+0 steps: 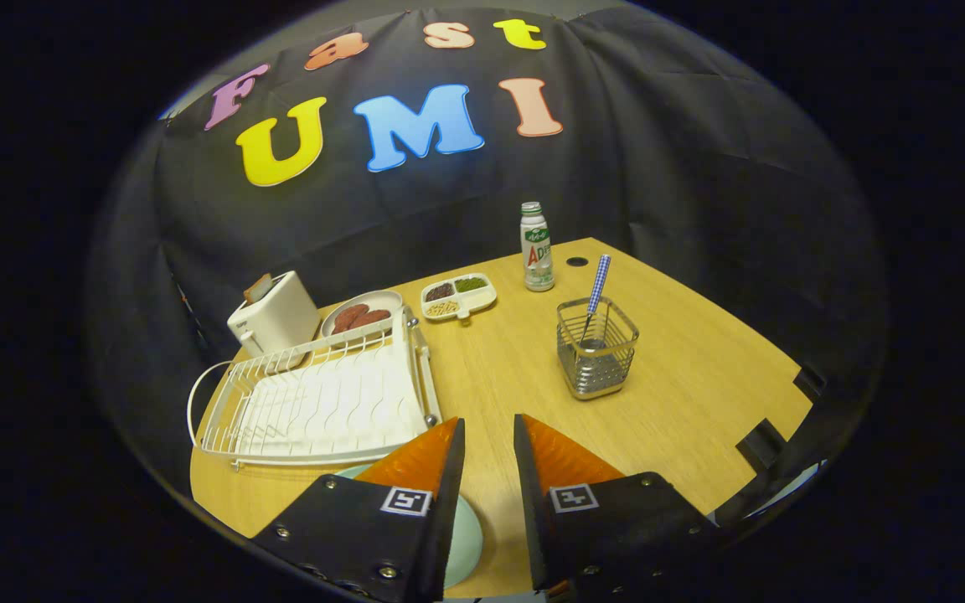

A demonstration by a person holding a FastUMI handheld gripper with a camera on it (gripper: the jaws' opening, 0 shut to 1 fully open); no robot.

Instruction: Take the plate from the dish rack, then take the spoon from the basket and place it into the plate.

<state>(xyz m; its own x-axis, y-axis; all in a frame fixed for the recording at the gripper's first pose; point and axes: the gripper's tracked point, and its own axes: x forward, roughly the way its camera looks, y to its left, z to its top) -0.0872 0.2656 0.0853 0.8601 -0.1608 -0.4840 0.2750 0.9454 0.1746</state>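
Two wedge-shaped fingers of the gripper (489, 435) stand slightly apart with nothing between them, over the pale wood-grain table (700, 402). A round pale-green plate (464, 536) lies flat on the table under the left finger, just in front of the white wire dish rack (323, 402), whose ribbed tray is bare. Ahead and right, a square metal mesh basket (598, 352) holds an upright spoon with a blue-checked handle (597, 289). Beyond sit a white toaster (275, 316), a grey dish of reddish-brown patties (361, 315), a white three-part tray of grains (458, 296) and a small white bottle (537, 248).
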